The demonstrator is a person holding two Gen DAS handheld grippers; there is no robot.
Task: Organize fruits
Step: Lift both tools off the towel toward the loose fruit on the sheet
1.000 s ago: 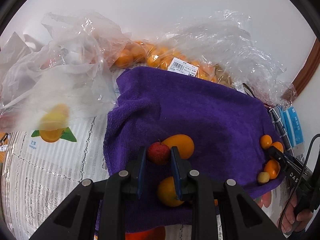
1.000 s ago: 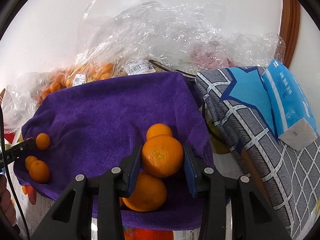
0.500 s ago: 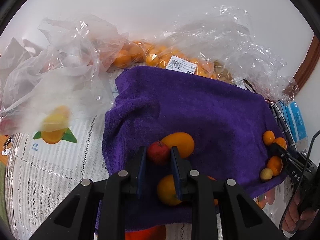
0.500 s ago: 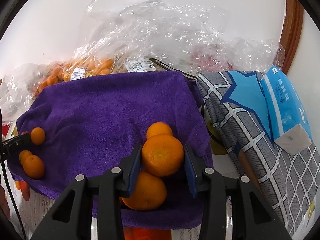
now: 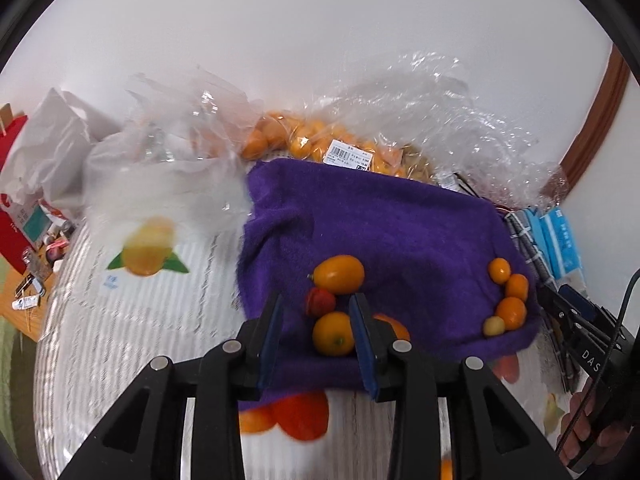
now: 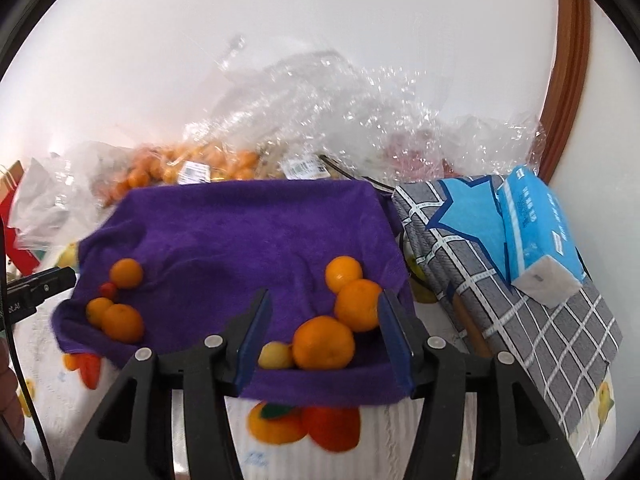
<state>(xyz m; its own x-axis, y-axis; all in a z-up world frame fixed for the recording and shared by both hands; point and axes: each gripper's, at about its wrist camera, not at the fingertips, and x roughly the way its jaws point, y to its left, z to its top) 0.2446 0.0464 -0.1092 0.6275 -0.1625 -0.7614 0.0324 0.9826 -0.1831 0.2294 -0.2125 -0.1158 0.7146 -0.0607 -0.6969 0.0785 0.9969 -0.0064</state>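
Purple towel lies spread on a fruit-printed white cloth; near hem overhangs toward both grippers, far edge butts against crinkled clear plastic bags of small oranges. Middle of the towel is open; fruit sits only near the two near corners.

Left gripper: jaws have just been opening and stand apart, gripping nothing. Small red fruit rests on the towel just beyond the tips, touching an oval orange fruit behind and a round one in front.

Right gripper: jaws have just been opening, wide now, pads clear of the mandarin, which sits on the towel touching two other oranges; a pale yellow fruit beside them, possibly a kumquat, blurred.

Right of the towel: folded grey grid cloth with blue star, blue tissue pack on top. White wall behind; brown wooden trim at far right.
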